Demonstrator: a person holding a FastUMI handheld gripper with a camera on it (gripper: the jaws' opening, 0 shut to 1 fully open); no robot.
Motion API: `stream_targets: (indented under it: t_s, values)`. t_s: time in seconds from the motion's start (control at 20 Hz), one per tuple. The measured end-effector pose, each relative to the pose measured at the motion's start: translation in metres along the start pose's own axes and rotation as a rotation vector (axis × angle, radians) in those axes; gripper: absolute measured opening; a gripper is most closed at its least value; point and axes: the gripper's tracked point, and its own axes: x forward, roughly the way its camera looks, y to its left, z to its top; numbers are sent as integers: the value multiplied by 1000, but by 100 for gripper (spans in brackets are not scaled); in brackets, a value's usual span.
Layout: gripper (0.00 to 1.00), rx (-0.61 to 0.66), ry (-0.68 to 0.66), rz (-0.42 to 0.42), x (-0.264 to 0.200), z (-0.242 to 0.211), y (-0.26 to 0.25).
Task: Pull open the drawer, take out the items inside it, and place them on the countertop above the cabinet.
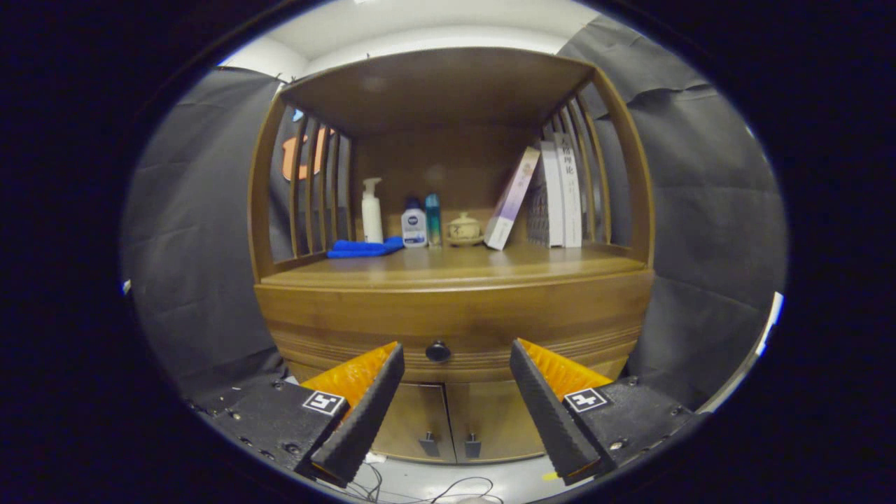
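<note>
Wooden cabinet (455, 308) sits dead ahead, slatted sides, roofed open bay on top. Its countertop, call it the table (462, 269), is the drop zone: front strip bare, back row taken.

Drawer (392, 318) is the wide curved front band just under the table, fully closed. Contents hidden, so can't say what's inside or how heavy. Two small lower doors (448, 420) beneath it, each with a small pull; not part of the job.

Back of the table, right side: books (556, 196), one leaning against the upright ones. Left side: folded blue cloth (364, 248), white pump bottle (372, 210), short white bottle (414, 224), slim teal bottle (433, 218), small lidded ceramic pot (464, 228).

Gripper (456, 357): fingers spread wide, pinching nothing, not touching the cabinet. Knob (438, 351) sits in the gap between the tips, slightly nearer the left finger and beyond both.

Handling guess: knob is small, round, hard, likely slick. That's the only place to take hold; the drawer face gives no other purchase. Close both fingers squarely on it, seated behind its widest part if possible, or it'll slip out on the pull. Drawer is stiff wood and may bind if pulled off-axis, so pull straight back. Wants a small leftward correction first to centre on the knob.
</note>
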Motion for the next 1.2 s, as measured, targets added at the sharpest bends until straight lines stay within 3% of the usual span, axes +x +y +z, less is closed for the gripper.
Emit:
stream_targets:
  t_s: [0.2,0.4,0.55,1.0,1.2]
  values:
    - [91,4,56,-13,28,-20,3]
    - [76,11,75,-6,38,-27,9]
    - [73,8,80,-11,40,-25,10]
    - [36,3,91,-56,58,-29,11]
    - [28,23,96,-44,58,-30,13]
